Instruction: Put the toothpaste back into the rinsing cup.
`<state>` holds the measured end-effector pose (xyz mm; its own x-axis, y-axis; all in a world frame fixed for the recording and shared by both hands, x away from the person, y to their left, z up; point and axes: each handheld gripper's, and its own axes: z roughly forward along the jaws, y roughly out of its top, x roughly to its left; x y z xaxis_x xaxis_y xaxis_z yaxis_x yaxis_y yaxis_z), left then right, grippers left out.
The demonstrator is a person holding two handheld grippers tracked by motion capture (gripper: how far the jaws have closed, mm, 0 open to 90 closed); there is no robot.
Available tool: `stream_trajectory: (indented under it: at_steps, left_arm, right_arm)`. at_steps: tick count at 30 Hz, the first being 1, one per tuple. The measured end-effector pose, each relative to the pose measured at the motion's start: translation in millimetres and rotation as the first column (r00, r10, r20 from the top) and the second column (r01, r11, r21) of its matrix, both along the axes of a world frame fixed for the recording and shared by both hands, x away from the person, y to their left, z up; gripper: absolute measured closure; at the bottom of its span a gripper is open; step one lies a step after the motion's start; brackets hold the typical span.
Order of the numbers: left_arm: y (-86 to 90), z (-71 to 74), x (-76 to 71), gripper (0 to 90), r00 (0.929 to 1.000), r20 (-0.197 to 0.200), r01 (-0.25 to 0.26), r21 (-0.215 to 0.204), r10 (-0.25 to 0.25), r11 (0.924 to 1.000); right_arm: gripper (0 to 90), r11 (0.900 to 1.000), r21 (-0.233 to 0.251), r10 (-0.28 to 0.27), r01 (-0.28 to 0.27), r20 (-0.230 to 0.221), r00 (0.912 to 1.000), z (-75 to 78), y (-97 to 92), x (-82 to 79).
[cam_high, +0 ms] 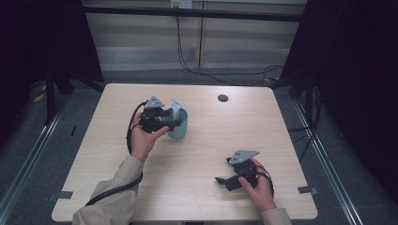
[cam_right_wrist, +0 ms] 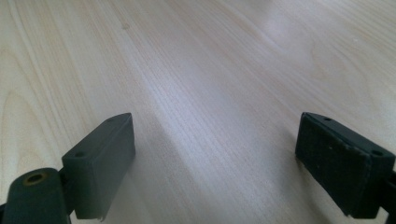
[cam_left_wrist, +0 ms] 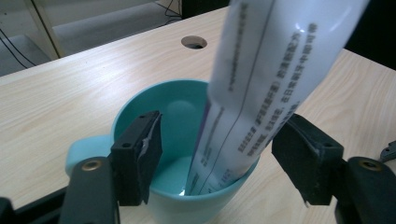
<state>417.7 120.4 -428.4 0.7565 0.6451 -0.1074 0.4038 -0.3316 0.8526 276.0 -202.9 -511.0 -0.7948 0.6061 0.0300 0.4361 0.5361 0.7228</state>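
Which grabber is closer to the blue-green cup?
Left. The left gripper sits at the teal cup, jaws either side of the white tube inside. The right gripper rests far away.

Light falls from above onto the pale bench (cam_high: 202, 154), leaving the room's sides nearly black. A soft sheen streaks the wood in the right gripper view. The near white tube (cam_left_wrist: 275, 79) is slightly blurred, its print smeared.

Beige sleeves, black tongs (cam_high: 174, 123) — grey three-cornered plates, black trailing cables.
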Motion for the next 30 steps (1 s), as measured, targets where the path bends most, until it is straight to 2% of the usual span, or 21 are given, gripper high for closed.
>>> stream_trajectory:
  at_steps: [2,5,16,20,30]
  left_arm:
    - [0.6,-0.2,-0.6,28.7,1.0000,0.002,0.000,0.016,0.000,0.9999]
    - [1.8,-0.6,-1.4,26.4,0.9999,-0.010,0.001,0.017,-0.001,0.9999]
    - [5.5,5.6,-5.6,20.4,0.9999,0.010,0.001,0.059,-0.002,0.9983]
    - [7.7,9.1,-7.0,17.7,0.9999,0.010,0.003,0.058,-0.004,0.9983]
    - [16.8,10.2,-12.5,15.1,0.9997,-0.016,0.018,0.071,-0.016,0.9973]
  right_arm:
    - [11.3,1.0000,0.000,0.000,0.000,0.000,1.0000,0.0,0.0,0.0]
    - [11.3,1.0000,0.000,0.000,0.000,0.000,1.0000,0.0,0.0,0.0]
    - [11.3,1.0000,0.000,0.000,0.000,0.000,1.0000,0.0,0.0,0.0]
    - [11.3,1.0000,0.000,0.000,0.000,0.000,1.0000,0.0,0.0,0.0]
    - [11.3,1.0000,0.000,0.000,0.000,0.000,1.0000,0.0,0.0,0.0]
